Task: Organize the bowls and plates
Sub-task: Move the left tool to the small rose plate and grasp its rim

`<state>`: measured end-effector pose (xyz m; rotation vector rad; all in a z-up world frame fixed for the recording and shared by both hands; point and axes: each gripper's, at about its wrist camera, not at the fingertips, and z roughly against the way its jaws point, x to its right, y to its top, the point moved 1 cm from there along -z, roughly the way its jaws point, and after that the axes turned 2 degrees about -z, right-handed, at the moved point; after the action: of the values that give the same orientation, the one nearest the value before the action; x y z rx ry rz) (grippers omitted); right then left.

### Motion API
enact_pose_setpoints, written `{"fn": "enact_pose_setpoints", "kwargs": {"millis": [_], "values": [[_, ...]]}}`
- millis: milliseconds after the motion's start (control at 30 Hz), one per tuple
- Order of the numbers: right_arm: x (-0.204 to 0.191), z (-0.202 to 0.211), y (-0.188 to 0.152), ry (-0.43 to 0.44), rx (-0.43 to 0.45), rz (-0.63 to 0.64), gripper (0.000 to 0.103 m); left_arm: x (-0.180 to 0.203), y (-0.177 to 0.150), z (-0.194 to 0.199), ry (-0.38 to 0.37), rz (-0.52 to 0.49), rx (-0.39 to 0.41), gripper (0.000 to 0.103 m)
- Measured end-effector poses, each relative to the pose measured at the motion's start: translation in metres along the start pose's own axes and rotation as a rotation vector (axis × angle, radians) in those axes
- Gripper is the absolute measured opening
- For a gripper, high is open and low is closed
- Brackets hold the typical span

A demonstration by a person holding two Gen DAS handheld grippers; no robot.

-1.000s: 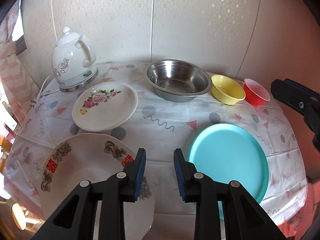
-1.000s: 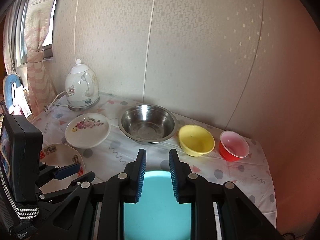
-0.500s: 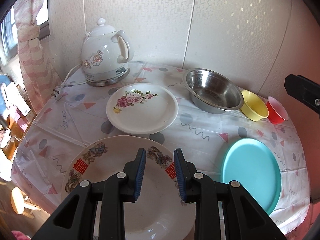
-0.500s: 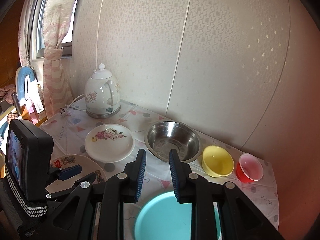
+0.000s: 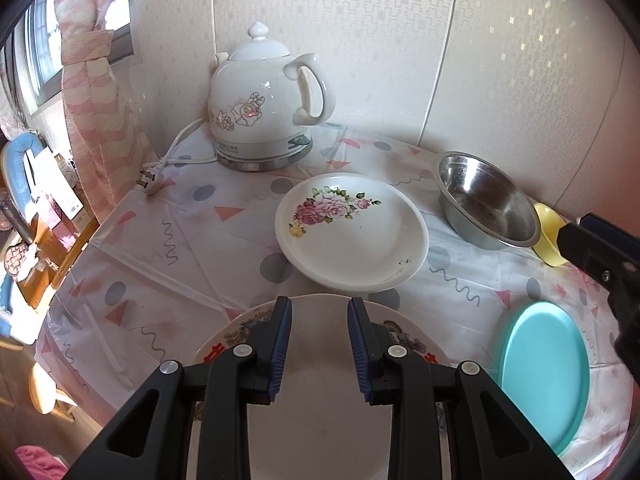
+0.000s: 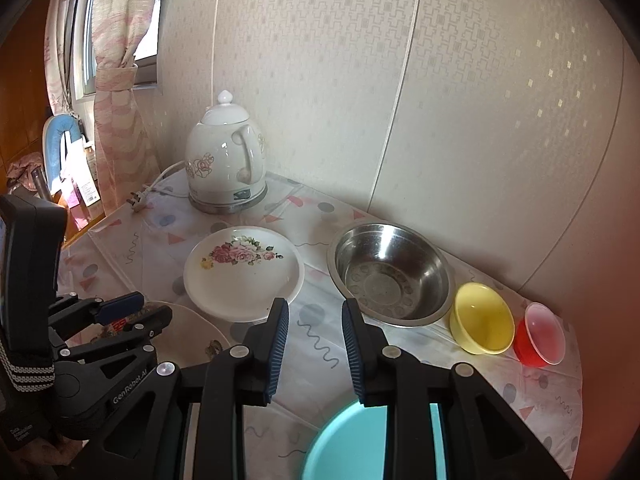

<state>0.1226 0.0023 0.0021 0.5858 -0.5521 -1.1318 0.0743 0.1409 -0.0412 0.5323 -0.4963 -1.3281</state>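
My left gripper is open and empty, hovering over a large white plate with red and gold rim patterns at the table's front. A white rose-printed plate lies just beyond it. A turquoise plate lies at the right. A steel bowl and a yellow bowl stand behind. My right gripper is open and empty above the turquoise plate. The rose plate, steel bowl, yellow bowl and red bowl show ahead of it.
A white ceramic kettle stands at the back left against the wall, with its cord and plug on the patterned tablecloth. A pink curtain hangs by the left table edge. The wall runs behind the bowls.
Both grippers have swung left and moved closer to the table. The left one now sits lower over the patterned plate, with the kettle larger in view. Both stay open.
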Motion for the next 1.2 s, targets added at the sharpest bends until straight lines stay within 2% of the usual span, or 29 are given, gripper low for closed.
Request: {"fn": "enact_pose_setpoints", "kwargs": {"millis": [300,467,567,667,800,833,900,1067,1133,1200], "values": [[0.004,-0.06,-0.01,0.018,-0.127,-0.043,0.028,-0.03,0.018,-0.02,0.016,0.038,-0.013,0.03],[0.012,-0.085,-0.011,0.108,-0.181,-0.135,0.028,-0.05,0.034,-0.034,-0.012,0.085,-0.031,0.03],[0.01,-0.099,-0.007,0.158,-0.202,-0.172,0.028,-0.055,0.045,-0.044,-0.02,0.09,-0.036,0.034],[0.007,-0.116,-0.004,0.19,-0.236,-0.194,0.028,-0.057,0.054,-0.058,-0.03,0.073,-0.048,0.039],[0.005,-0.14,-0.004,0.205,-0.301,-0.229,0.028,-0.061,0.063,-0.082,-0.033,0.062,-0.09,0.041],[0.006,-0.144,-0.005,0.206,-0.306,-0.239,0.032,-0.062,0.065,-0.087,-0.022,0.065,-0.1,0.041],[0.007,-0.149,-0.002,0.203,-0.315,-0.25,0.032,-0.062,0.069,-0.097,-0.044,0.059,-0.116,0.041],[0.005,-0.165,-0.002,0.208,-0.351,-0.263,0.032,-0.056,0.079,-0.12,-0.053,0.038,-0.154,0.041],[0.002,-0.17,-0.002,0.217,-0.361,-0.258,0.032,-0.053,0.081,-0.128,-0.083,0.037,-0.178,0.04],[-0.001,-0.175,-0.003,0.23,-0.368,-0.253,0.032,-0.05,0.083,-0.136,-0.093,0.035,-0.198,0.034]]}}
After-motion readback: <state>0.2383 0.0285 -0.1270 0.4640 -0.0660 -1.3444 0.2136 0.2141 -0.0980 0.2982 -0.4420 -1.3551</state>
